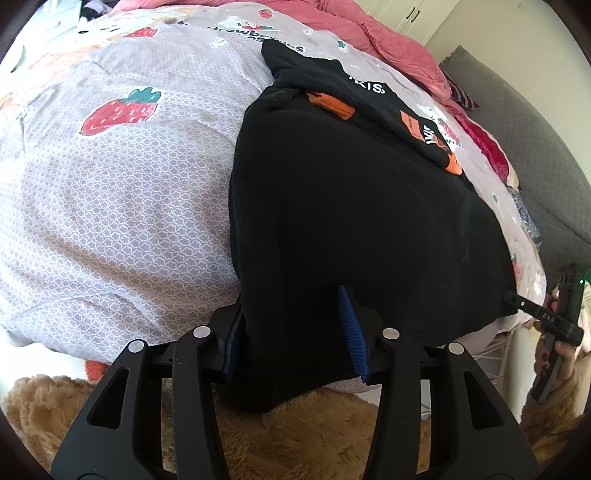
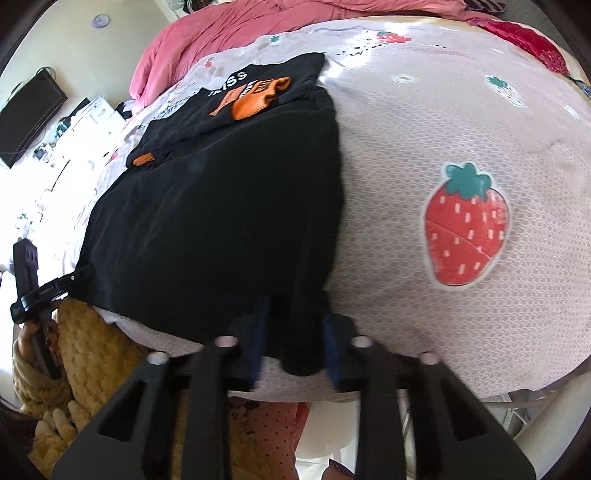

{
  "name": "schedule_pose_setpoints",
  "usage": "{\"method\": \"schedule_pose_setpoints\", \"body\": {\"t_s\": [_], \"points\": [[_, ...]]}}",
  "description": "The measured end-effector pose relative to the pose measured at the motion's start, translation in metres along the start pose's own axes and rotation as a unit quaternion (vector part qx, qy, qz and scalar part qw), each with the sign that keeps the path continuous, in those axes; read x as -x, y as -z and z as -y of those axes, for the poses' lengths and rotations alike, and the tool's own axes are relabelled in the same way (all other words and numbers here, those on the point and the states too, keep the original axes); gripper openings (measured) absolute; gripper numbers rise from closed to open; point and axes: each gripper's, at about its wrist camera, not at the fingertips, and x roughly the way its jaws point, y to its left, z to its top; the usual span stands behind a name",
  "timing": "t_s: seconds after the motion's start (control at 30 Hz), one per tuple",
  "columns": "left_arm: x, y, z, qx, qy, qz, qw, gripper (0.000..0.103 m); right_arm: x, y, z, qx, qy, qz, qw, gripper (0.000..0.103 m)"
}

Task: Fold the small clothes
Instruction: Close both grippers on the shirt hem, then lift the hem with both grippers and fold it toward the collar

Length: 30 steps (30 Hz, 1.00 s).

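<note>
Left wrist view: we count one black garment [image 1: 351,221], with orange patches and white lettering at its far end, spread on one bed covered by a strawberry-print sheet [image 1: 129,192]. We see two claws. The left claw [image 1: 295,339] stands partly apart, its blue pads [image 1: 352,332] on either side of the garment's near hem, which hangs between them over the bed's edge; the fingers do not appear pressed together on the cloth. The right claw [image 1: 517,299] meets the hem's other corner at the frame's right edge.

Right wrist view: the same garment [image 2: 221,206] lies to the left of a large strawberry print [image 2: 467,225]. The right claw [image 2: 295,343] is likewise partly apart, with a fold of the hem between its pads. The left claw [image 2: 79,277] touches the far corner of the hem. A pink quilt [image 2: 229,26] is bunched beyond the garment, and a dark monitor [image 2: 29,114] stands at the left.
</note>
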Motion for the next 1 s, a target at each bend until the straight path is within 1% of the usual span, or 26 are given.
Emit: {"method": "schedule_pose_setpoints", "body": {"t_s": [0.1, 0.17, 0.23, 0.27, 0.3, 0.33, 0.43, 0.6, 0.77, 0.9, 1.0], "points": [[0.000, 0.000, 0.001, -0.002, -0.002, 0.000, 1.0000, 0.037, 0.003, -0.001, 0.006, -0.012, -0.016, 0.004, 1.000, 0.010], [0.000, 0.000, 0.000, 0.002, -0.006, 0.002, 1.0000, 0.034, 0.005, -0.003, 0.005, -0.014, -0.027, 0.008, 0.999, 0.008], [0.001, -0.001, 0.000, 0.002, -0.013, 0.003, 0.9999, 0.022, 0.009, -0.005, 0.002, -0.012, -0.038, 0.014, 0.999, 0.008], [0.001, -0.001, -0.001, 0.004, -0.013, 0.004, 0.9999, 0.018, 0.012, -0.006, 0.000, -0.010, -0.044, 0.018, 0.999, 0.008], [0.003, -0.001, -0.002, 0.006, -0.011, 0.005, 0.9999, 0.010, 0.014, -0.007, -0.001, -0.007, -0.048, 0.023, 0.999, 0.008], [0.005, -0.002, -0.004, 0.011, -0.007, 0.008, 0.9999, 0.006, 0.018, -0.009, -0.004, -0.004, -0.053, 0.030, 0.998, 0.008], [0.014, -0.002, -0.005, 0.028, 0.013, 0.026, 0.9992, 0.004, 0.025, -0.015, -0.008, -0.002, -0.068, 0.047, 0.997, 0.007], [0.029, -0.007, 0.002, 0.022, 0.027, 0.050, 0.9981, 0.002, 0.040, -0.027, -0.010, -0.005, -0.089, 0.078, 0.993, 0.007], [0.049, -0.018, 0.008, 0.019, 0.044, 0.083, 0.9954, 0.002, 0.052, -0.038, -0.010, -0.011, -0.101, 0.104, 0.989, 0.007], [0.057, -0.027, 0.012, 0.013, 0.050, 0.096, 0.9940, 0.002, 0.057, -0.045, -0.013, -0.011, -0.107, 0.118, 0.987, 0.007], [0.060, -0.037, 0.014, 0.011, 0.048, 0.111, 0.9926, 0.002, 0.059, -0.054, -0.014, -0.018, -0.119, 0.127, 0.985, 0.007]]}}
